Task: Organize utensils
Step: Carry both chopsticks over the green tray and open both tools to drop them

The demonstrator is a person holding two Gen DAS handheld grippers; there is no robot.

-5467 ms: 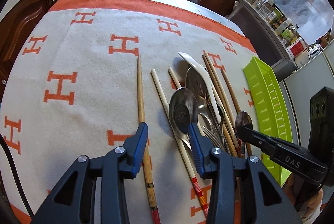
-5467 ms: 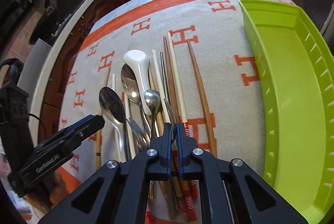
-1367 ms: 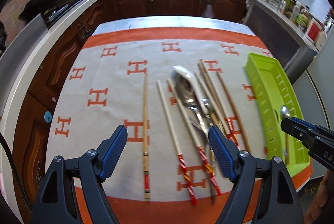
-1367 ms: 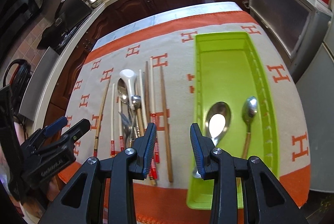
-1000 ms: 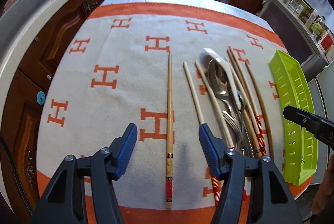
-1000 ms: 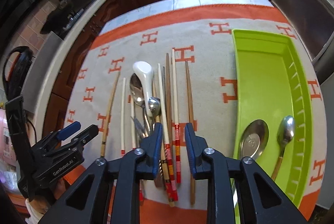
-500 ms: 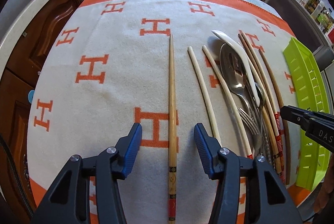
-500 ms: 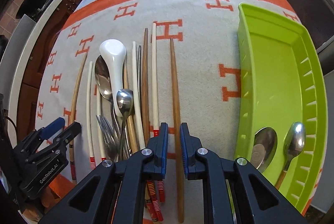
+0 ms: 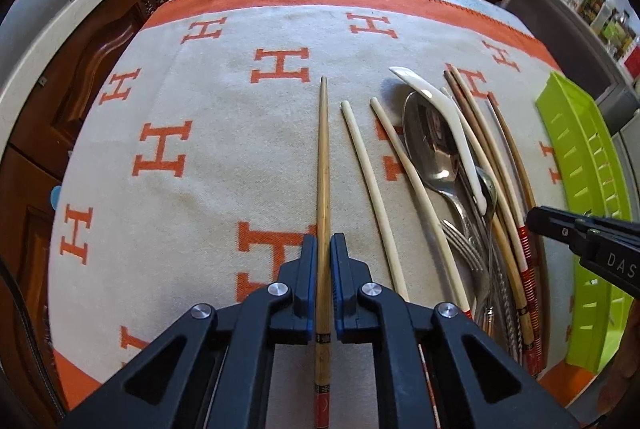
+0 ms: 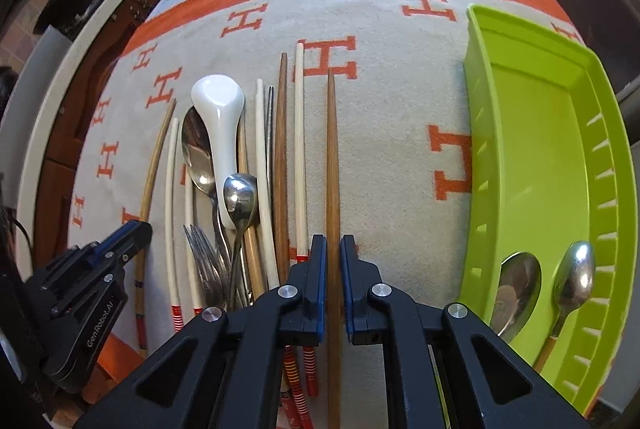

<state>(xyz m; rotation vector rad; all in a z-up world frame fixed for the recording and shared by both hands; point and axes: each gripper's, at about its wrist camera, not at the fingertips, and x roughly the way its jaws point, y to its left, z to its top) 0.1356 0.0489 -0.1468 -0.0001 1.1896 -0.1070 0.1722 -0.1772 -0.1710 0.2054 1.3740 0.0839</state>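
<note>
Item: my left gripper [image 9: 323,249] clenched on a tan bamboo chopstick [image 9: 323,165] mid-cloth, my right gripper [image 10: 332,249] clenched on a dark brown wooden chopstick [image 10: 332,157] between the utensil pile [image 10: 224,189] and the lime-green plastic tray [image 10: 600,165] along the cloth's right edge.

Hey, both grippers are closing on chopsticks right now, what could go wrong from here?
1. The left gripper pinches the light bamboo chopstick near its decorated end, so the long free tip may droop or pivot when lifted.
2. The right gripper straddles the brown chopstick, with a small gap on one side; it could slip out.
3. The red-banded chopstick lies right beside that gripper's finger and may get nudged.
</note>
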